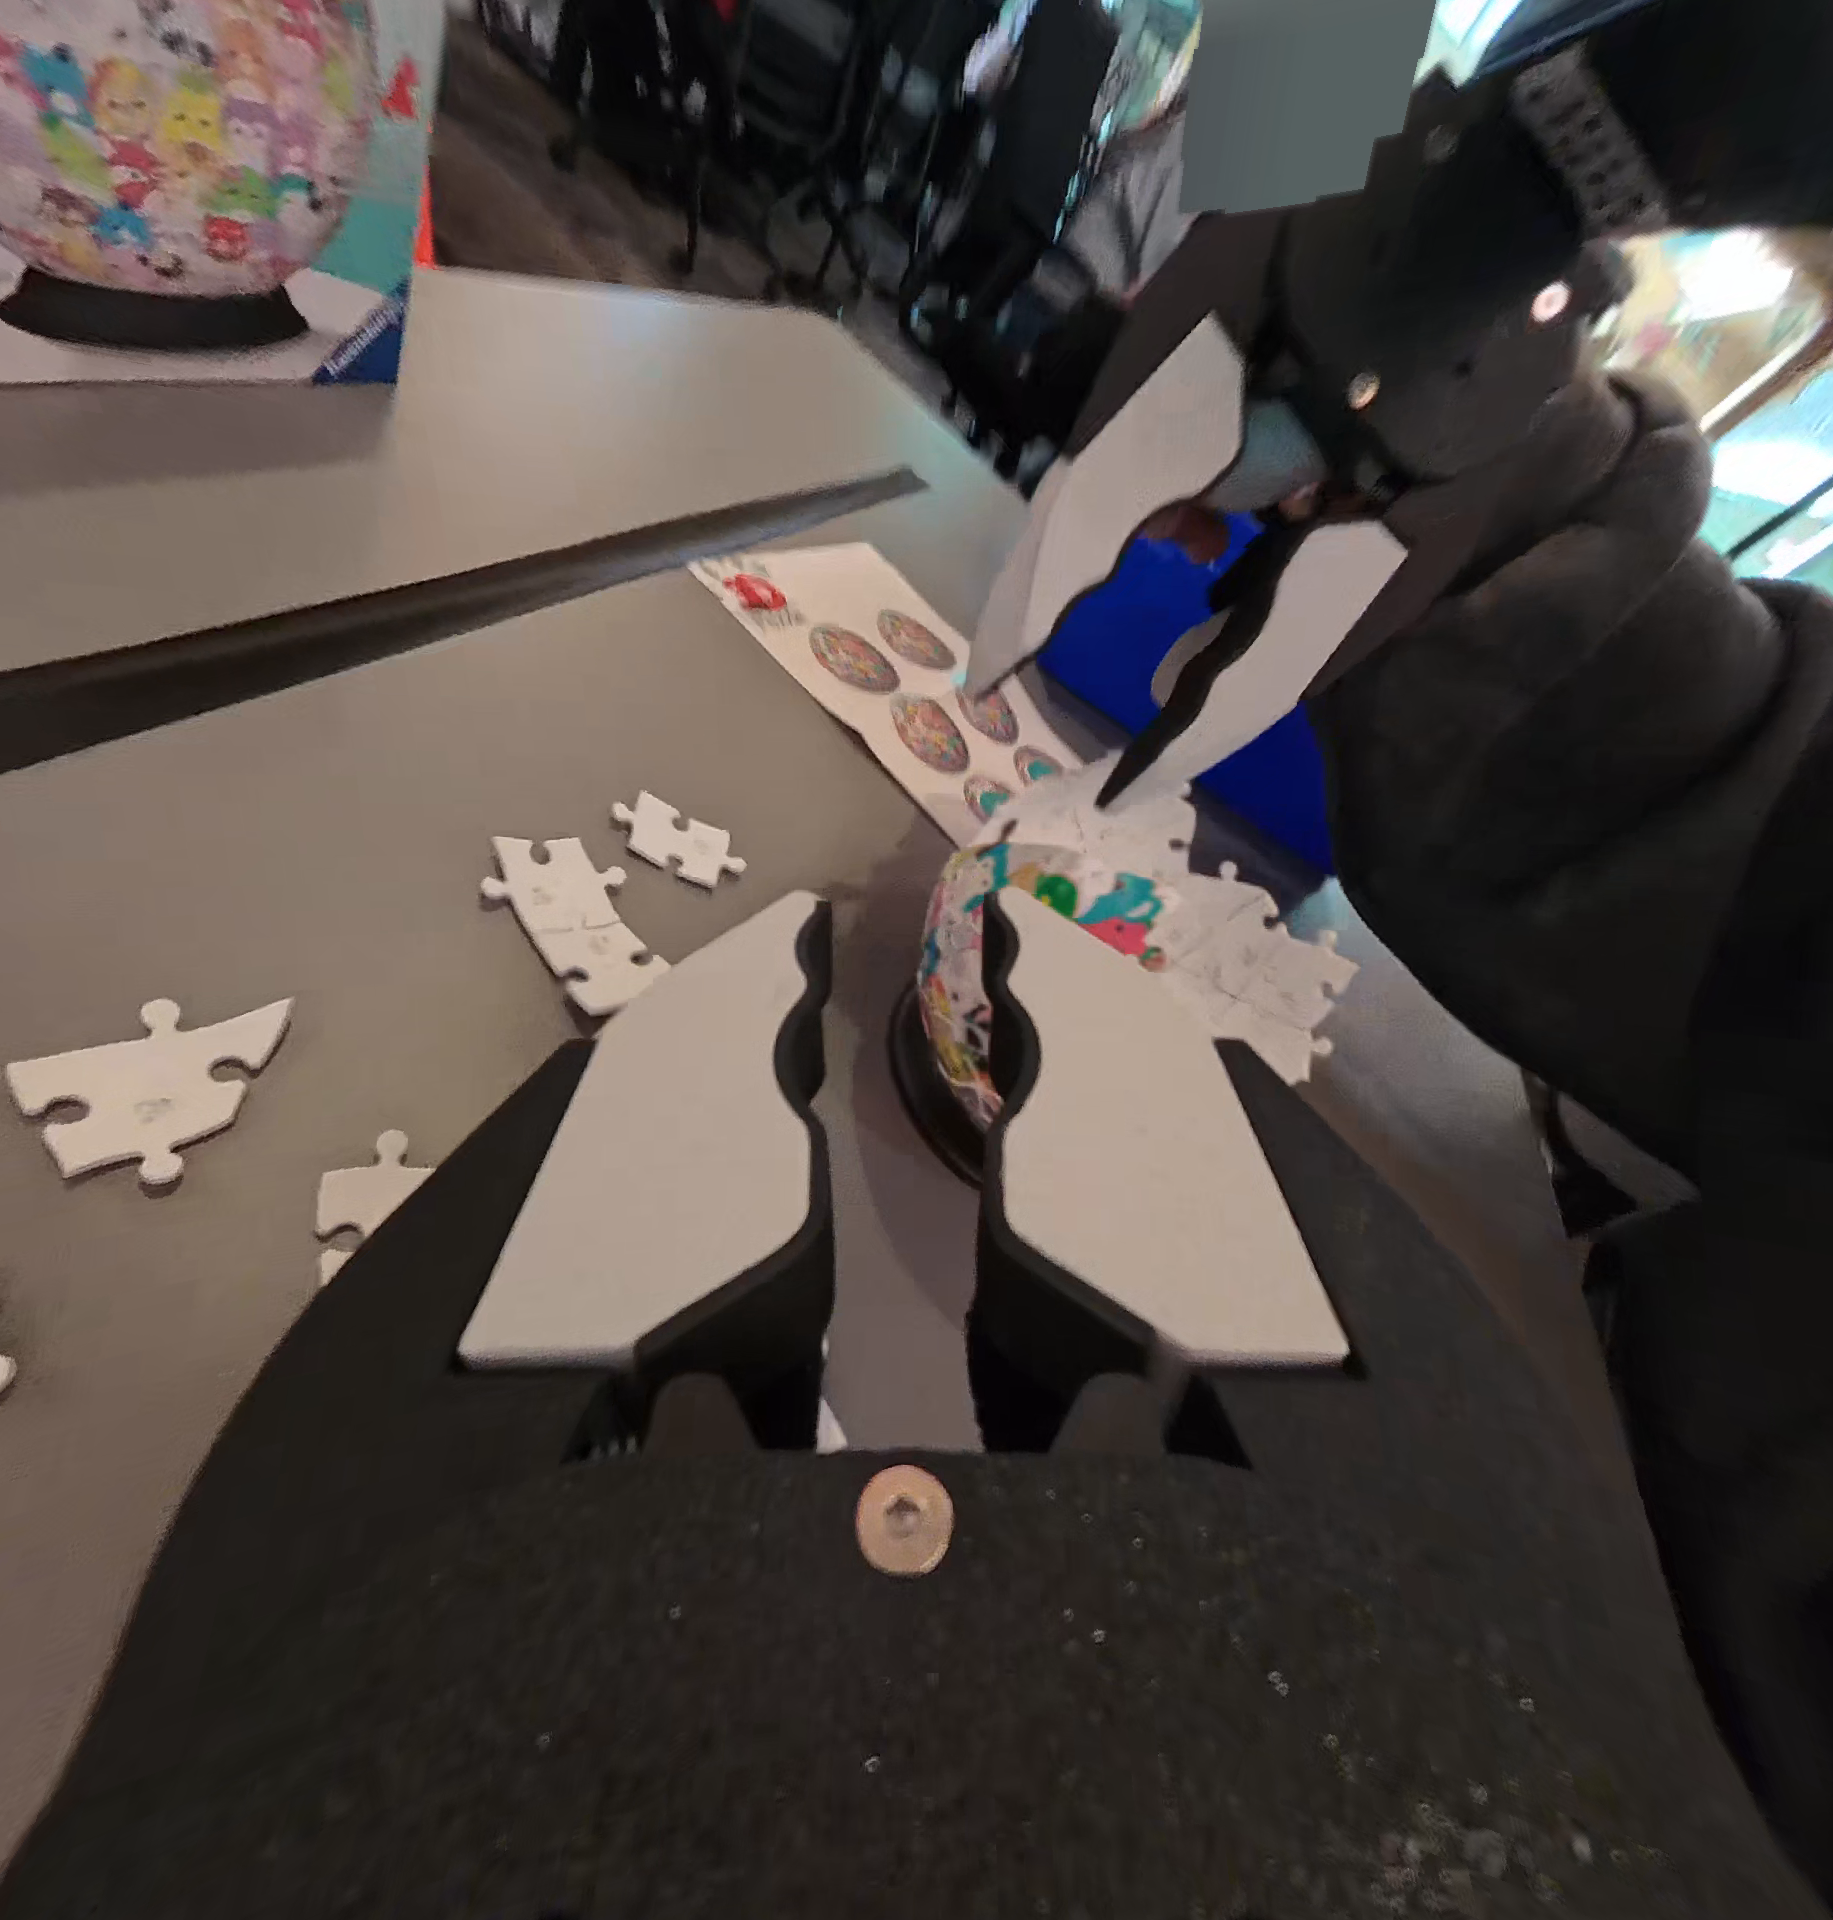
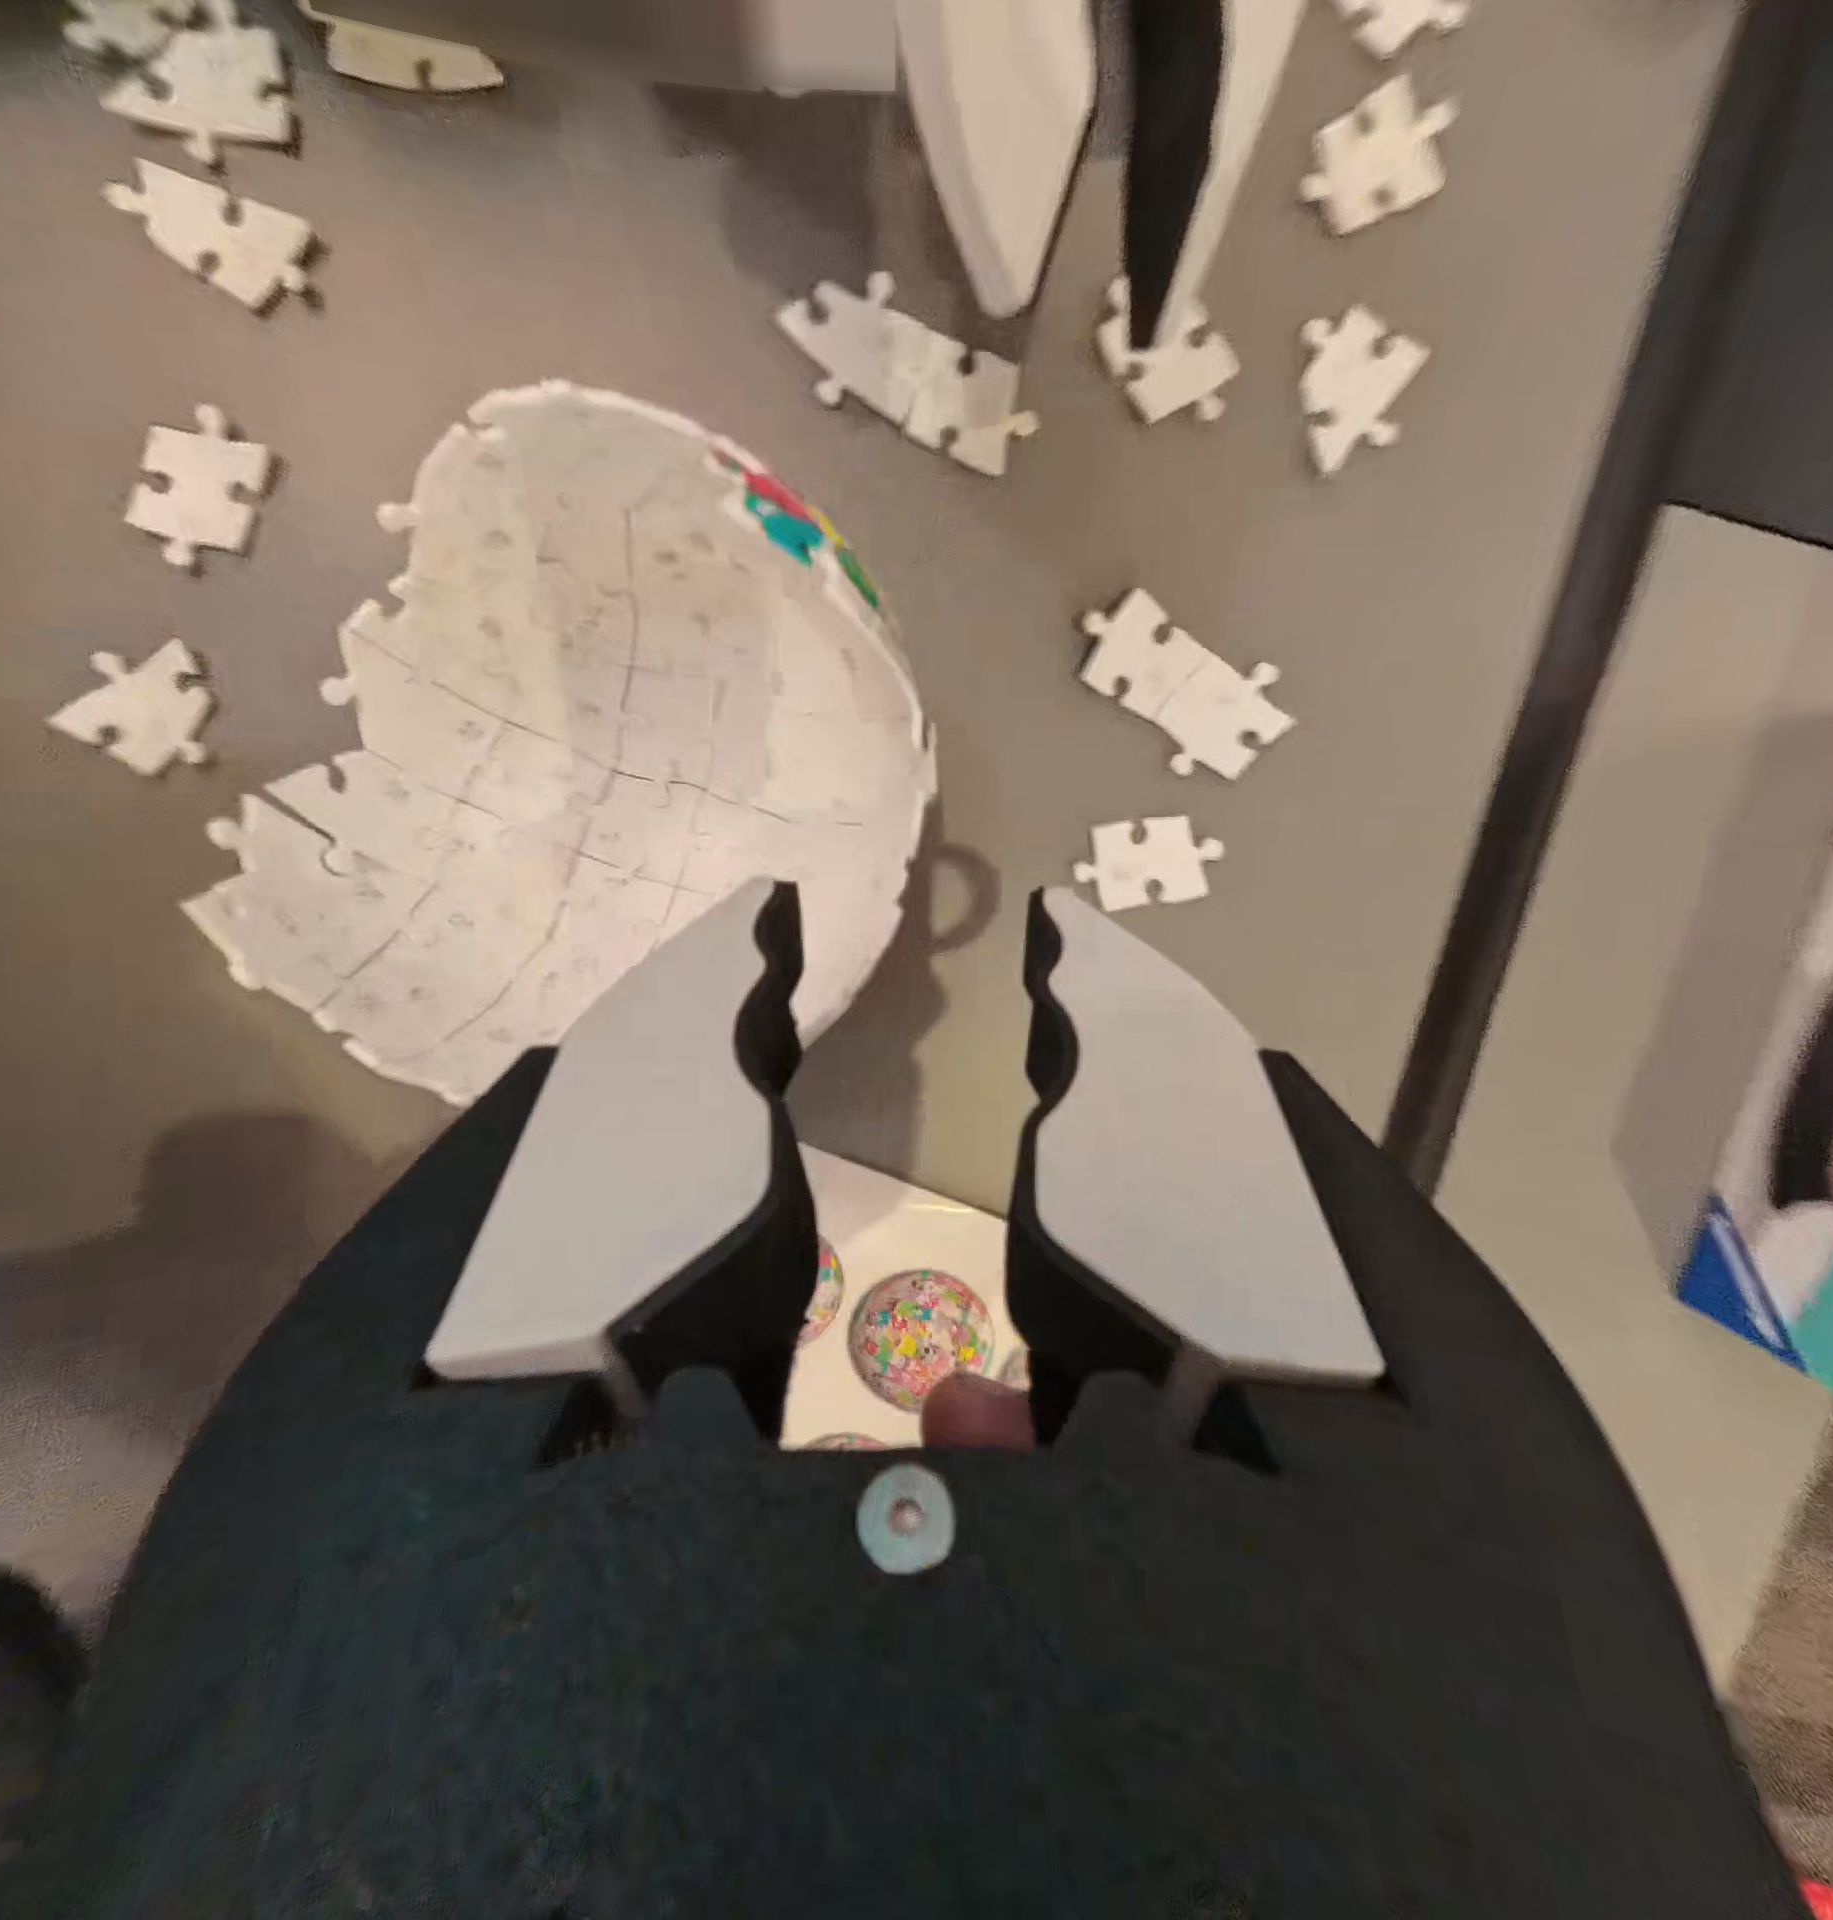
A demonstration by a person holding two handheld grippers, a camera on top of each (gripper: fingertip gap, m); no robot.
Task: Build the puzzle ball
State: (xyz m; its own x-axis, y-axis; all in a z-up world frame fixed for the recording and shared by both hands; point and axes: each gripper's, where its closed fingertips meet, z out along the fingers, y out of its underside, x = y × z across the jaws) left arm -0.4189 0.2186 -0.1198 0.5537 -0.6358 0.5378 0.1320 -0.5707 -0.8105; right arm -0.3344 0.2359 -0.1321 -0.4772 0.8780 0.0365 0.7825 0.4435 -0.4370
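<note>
The left tool (image 1: 907,925), black-bodied with pale grey finger plates, hovers low over the grey desk (image 1: 268,883) with its fingers spread a little and nothing between them; its right fingertip sits just in front of the half-built puzzle ball (image 1: 1057,904). That ball is a partly assembled shell of curved pieces, colourful cartoon print outside and plain white inside, resting on a black ring stand (image 1: 927,1091) near the desk's edge. From the right wrist view the shell (image 2: 579,748) opens toward the camera like a bowl (only a sliver of the printed side shows at its far rim).

The right tool (image 2: 912,914) hangs above the ball, its fingers parted and empty, the left fingertip over the shell's near rim. In the left wrist view this same tool (image 1: 1047,748) comes down from the upper right, one tip close to the shell's upper edge, though whether they touch is unclear.

Loose white puzzle pieces (image 1: 153,1086) lie face down around the ball, some joined in pairs (image 2: 1187,681). A white instruction sheet (image 1: 891,665) printed with small coloured spheres lies beside the stand, and the puzzle's picture box (image 1: 174,187) stands at the far left on the adjoining desk.
</note>
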